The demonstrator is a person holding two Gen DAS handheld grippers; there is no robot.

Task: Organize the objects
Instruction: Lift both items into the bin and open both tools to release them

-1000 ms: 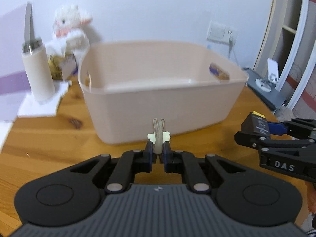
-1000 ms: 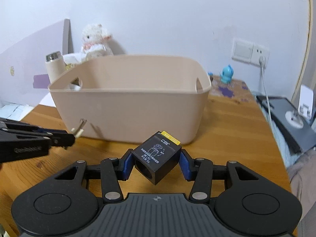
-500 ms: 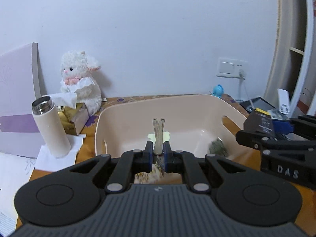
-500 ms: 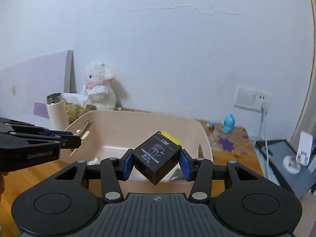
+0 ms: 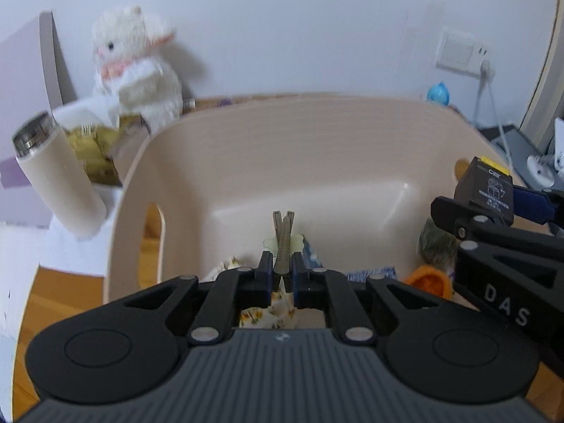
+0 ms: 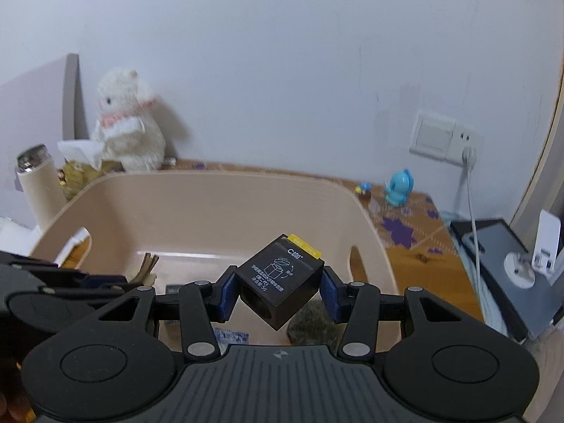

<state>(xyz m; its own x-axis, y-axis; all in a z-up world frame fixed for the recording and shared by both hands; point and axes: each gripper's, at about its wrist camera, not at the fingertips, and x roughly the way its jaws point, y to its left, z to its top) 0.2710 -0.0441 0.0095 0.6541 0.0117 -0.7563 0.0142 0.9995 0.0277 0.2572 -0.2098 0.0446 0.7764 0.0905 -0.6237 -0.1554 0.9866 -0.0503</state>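
Note:
A beige plastic basket (image 5: pixel 317 130) (image 6: pixel 225 190) stands on the wooden table. My left gripper (image 5: pixel 282 269) is shut on a small grey-green clip (image 5: pixel 283 239) and holds it above the basket's inside; the clip also shows in the right wrist view (image 6: pixel 148 264). My right gripper (image 6: pixel 280 290) is shut on a small black box (image 6: pixel 280 282) with a yellow tab, over the basket's right half; the box also shows in the left wrist view (image 5: pixel 484 190). Small items lie on the basket floor: a grey-green fuzzy lump (image 6: pixel 312 326), an orange piece (image 5: pixel 428 280), a blue patterned piece (image 5: pixel 370 273).
A white plush lamb (image 5: pixel 137 67), a tissue box (image 5: pixel 95 151) and a beige flask (image 5: pixel 56 172) stand left of the basket. A blue toy (image 6: pixel 398 188), a wall socket with cable (image 6: pixel 469 151) and a grey device (image 6: pixel 507 268) are at the right.
Both grippers rose from in front of the basket to above it and moved forward over its inside, each still holding its object. The basket floor and its items came into view.

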